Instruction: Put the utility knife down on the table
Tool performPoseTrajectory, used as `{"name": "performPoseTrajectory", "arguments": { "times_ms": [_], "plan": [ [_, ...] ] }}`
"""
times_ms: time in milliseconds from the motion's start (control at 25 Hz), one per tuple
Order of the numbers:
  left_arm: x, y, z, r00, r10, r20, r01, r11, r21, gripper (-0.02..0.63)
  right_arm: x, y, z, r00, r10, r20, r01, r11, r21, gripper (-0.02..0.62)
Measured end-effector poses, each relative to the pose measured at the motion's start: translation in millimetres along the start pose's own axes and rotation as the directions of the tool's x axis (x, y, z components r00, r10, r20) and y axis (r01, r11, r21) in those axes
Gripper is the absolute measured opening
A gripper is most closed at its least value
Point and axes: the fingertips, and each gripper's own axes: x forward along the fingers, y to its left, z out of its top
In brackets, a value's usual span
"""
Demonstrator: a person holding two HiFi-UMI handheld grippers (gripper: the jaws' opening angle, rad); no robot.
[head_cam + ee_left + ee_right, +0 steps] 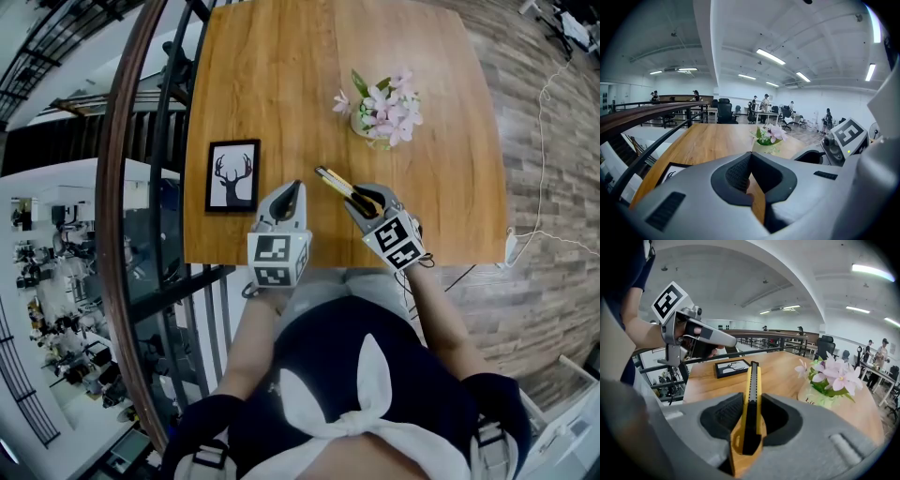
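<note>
A yellow and black utility knife (pixel 752 380) sticks out forward between the pads of my right gripper (pixel 751 406), which is shut on its rear half. From the head view the knife (pixel 336 184) hangs just above the near part of the wooden table (pixel 281 84), pointing up-left, with the right gripper (pixel 361 200) behind it. My left gripper (pixel 296 187) hovers beside it on the left, jaws together and empty. In the left gripper view its pads meet at the tip (pixel 751 159) with nothing between them.
A framed deer picture (pixel 232 175) lies at the table's left edge, close to the left gripper. A pot of pink flowers (pixel 380 111) stands right of centre, beyond the knife. A railing (pixel 141 187) runs along the table's left side.
</note>
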Motion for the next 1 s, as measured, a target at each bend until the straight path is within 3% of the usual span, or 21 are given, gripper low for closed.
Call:
{"name": "performPoseTrajectory", "arguments": {
  "times_ms": [1000],
  "plan": [
    [9.3, 10.0, -9.2, 1.000, -0.005, -0.029, 0.005, 1.000, -0.016, 0.009, 41.2, 8.3, -59.5, 0.983, 0.069, -0.167, -0.071, 0.997, -0.003, 0.118]
  ]
}}
